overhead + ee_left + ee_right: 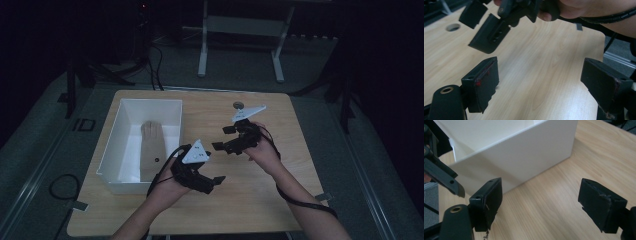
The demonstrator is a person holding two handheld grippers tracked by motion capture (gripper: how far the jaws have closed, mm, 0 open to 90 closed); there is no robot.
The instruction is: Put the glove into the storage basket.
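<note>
Our left gripper [212, 176] low with jaws wide and empty, our right gripper [224, 138] ahead, likewise open, wrists angled inward

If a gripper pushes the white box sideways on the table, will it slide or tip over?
The white box would probably slide: it looks low and wide, with a flat base on the smooth wooden table. Its thin walls suggest it is light. The tan object inside may shift.
</note>
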